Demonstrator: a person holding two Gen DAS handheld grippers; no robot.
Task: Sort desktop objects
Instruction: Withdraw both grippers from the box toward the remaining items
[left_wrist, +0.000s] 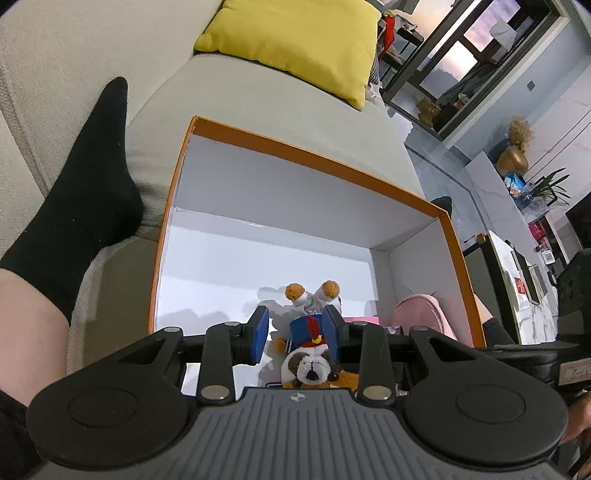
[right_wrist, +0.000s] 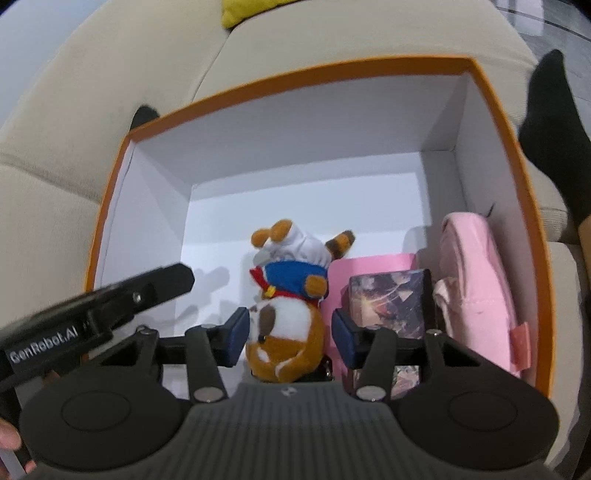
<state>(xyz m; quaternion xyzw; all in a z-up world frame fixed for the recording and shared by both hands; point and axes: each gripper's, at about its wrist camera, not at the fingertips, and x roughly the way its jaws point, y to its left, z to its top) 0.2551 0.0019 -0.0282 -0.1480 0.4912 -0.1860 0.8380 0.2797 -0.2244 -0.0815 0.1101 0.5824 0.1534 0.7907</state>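
**Toy dog goes into the orange box**

The toy dog (right_wrist: 288, 295) lies upside down inside the orange box (right_wrist: 295, 79), near the middle of the white floor, with its feet pointing at the far wall. I think it is there because the box is where the sorted things go.

The right gripper (right_wrist: 291, 334) sits around the dog's head. One pad looks like it touches the fur, and the other has a small gap, so the grip looks let go, not squeezing. The left gripper (left_wrist: 295, 330) hangs over the dog with its two fingers apart. It does not seem to press on the toy.

Beside the dog, on the right side of the box, the other things are packed close together, likely to save room: one pink sheet (right_wrist: 369, 264), one little patterned box (right_wrist: 388, 299) and one pink pouch (right_wrist: 476, 273) leaning on the side wall.

So there is one toy dog, three other things and two grippers.

The box rests on a pale sofa (right_wrist: 74, 110). There is one yellow pillow (left_wrist: 295, 40) and a black sock (left_wrist: 85, 177) on each side of the box.
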